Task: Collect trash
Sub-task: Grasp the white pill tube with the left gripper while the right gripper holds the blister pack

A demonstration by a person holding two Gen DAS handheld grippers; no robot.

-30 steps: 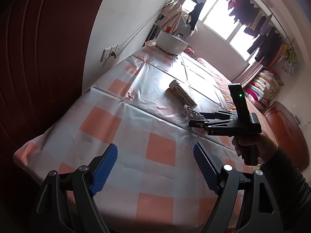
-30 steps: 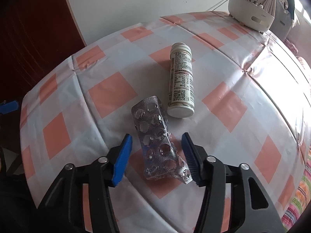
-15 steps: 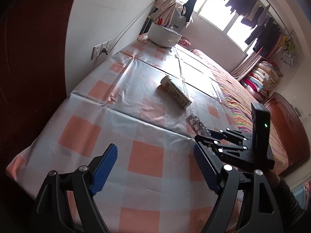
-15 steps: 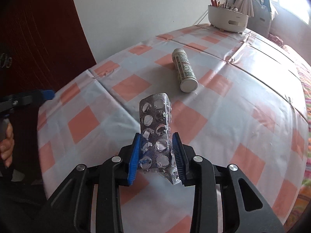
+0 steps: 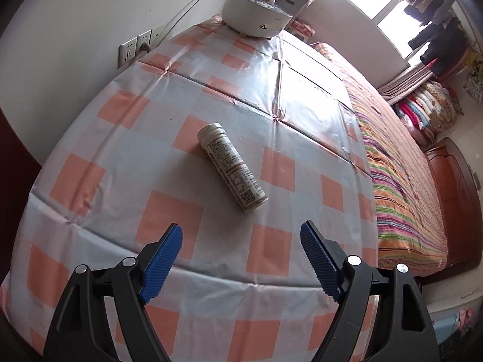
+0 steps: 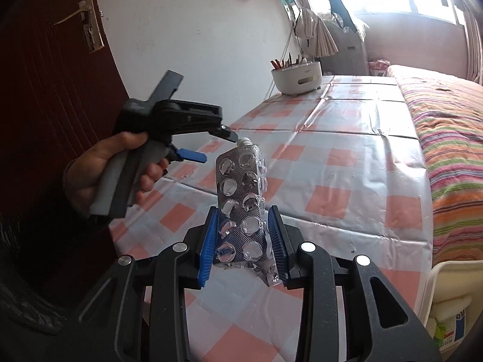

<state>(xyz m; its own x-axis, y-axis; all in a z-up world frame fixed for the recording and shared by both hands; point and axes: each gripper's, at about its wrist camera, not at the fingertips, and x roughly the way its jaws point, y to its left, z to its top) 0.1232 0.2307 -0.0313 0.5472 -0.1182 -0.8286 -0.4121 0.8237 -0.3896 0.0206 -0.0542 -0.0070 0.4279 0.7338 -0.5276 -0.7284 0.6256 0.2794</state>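
Your left claw (image 5: 241, 239) hangs over the near end of the table (image 5: 90, 181), its blue pads spread wide with nothing between them. In your right wrist view the same claw shows at the left, gripped by your left hand (image 6: 111, 169) in front of the dark red door (image 6: 45, 90).

Just ahead of the open pads, the pill bottle (image 5: 232, 172) lies on its side on the checked tablecloth, cap end toward the wall and the other end pointing back toward the right pad. It touches neither pad.

Further along the table, against the wall, stands a white holder (image 5: 256, 18) with pens or sticks in it.

Your right claw (image 6: 243, 235) has closed onto the empty blister pack (image 6: 241, 202). The jaws drew together within the last second and then held steady, and both pads now press on the pack's lower part. The pack stands upright between them, lifted clear of the table, its crumpled foil bottom hanging below the pads.

To the right of the table runs the bed (image 6: 446, 126) with its striped cover.
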